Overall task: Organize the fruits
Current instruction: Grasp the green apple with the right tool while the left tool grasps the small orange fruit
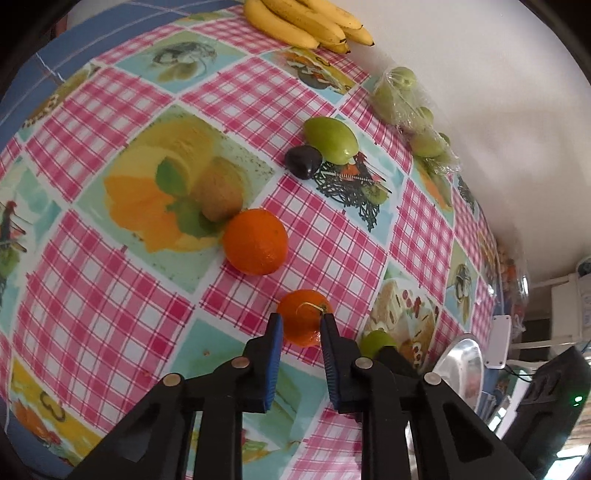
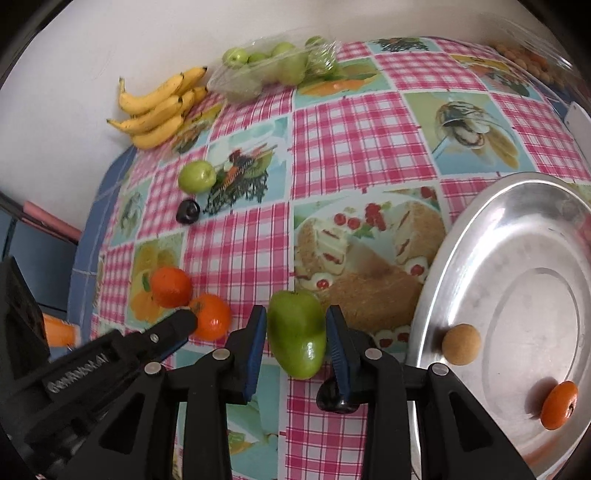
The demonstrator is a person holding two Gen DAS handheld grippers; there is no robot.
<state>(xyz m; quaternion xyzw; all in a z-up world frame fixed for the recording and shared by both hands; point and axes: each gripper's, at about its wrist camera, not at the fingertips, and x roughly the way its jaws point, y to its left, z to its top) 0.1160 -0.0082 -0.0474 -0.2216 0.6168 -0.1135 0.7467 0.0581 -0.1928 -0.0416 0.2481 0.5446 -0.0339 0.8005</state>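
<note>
The left claw (image 1: 302, 320) is clamped on a small orange (image 1: 303, 320), its blue pads pressing the fruit from both sides just above the checked tabletop (image 1: 110, 280). No earlier picture shows how it got there. A larger orange (image 1: 255, 246) lies close behind it on the cloth, apart from the claw. Farther back, a green fruit (image 1: 331, 139) sits touching a dark plum (image 1: 303, 161). A bunch of bananas (image 1: 310, 22) lies at the far edge against the wall, and a clear bag of green fruits (image 1: 410, 110) rests along the wall side.

The right claw (image 2: 296, 323) grips another green, pear-shaped fruit (image 2: 296, 338), its pads closed against the fruit's flanks. Whether this fruit rests on the cloth or hangs just above it cannot be told. A second dark plum (image 2: 334, 398) lies on the cloth beneath the right-hand finger, partly hidden by it. Just to the right stands a round metal tray (image 2: 461, 258), which holds a small tan ball-shaped fruit (image 2: 461, 344) near its left rim and a small orange fruit (image 2: 559, 405) nearer the lower edge. In the right wrist view the left claw appears at lower left, closed on its orange next to the larger one.
</note>
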